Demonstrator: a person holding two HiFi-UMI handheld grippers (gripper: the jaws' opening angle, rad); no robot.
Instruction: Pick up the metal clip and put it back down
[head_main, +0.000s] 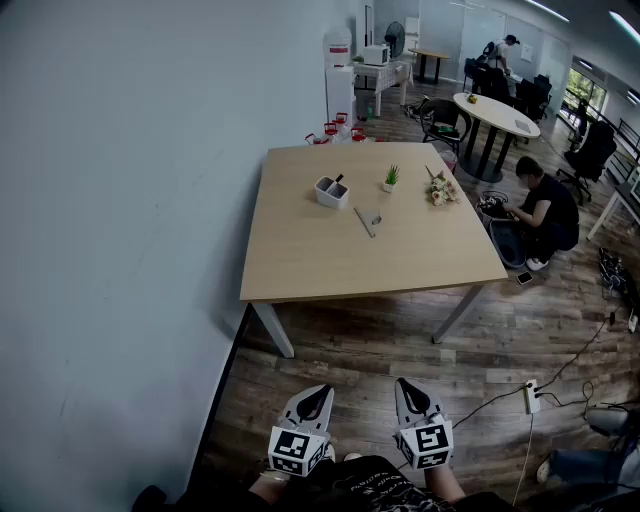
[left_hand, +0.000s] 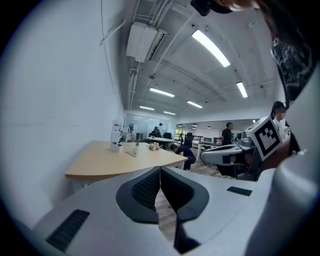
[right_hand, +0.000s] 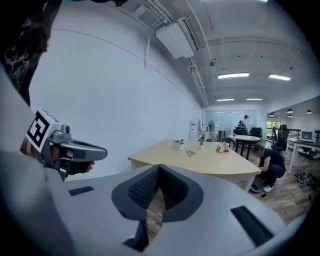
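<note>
The metal clip (head_main: 367, 221) is a thin silvery piece lying near the middle of the light wooden table (head_main: 300, 260), far ahead of me. It shows small in the left gripper view (left_hand: 131, 153) and in the right gripper view (right_hand: 189, 152). My left gripper (head_main: 320, 392) and right gripper (head_main: 404, 385) hang side by side over the wooden floor, well short of the table. In each gripper view the jaws meet, the left (left_hand: 160, 169) and the right (right_hand: 159, 166), with nothing between them.
A white holder (head_main: 332, 191), a small potted plant (head_main: 391, 179) and a flower bunch (head_main: 440, 189) stand behind the clip. A person (head_main: 545, 212) crouches at the table's right. A white wall (head_main: 120, 250) runs along the left. A power strip (head_main: 531, 396) and cables lie on the floor at right.
</note>
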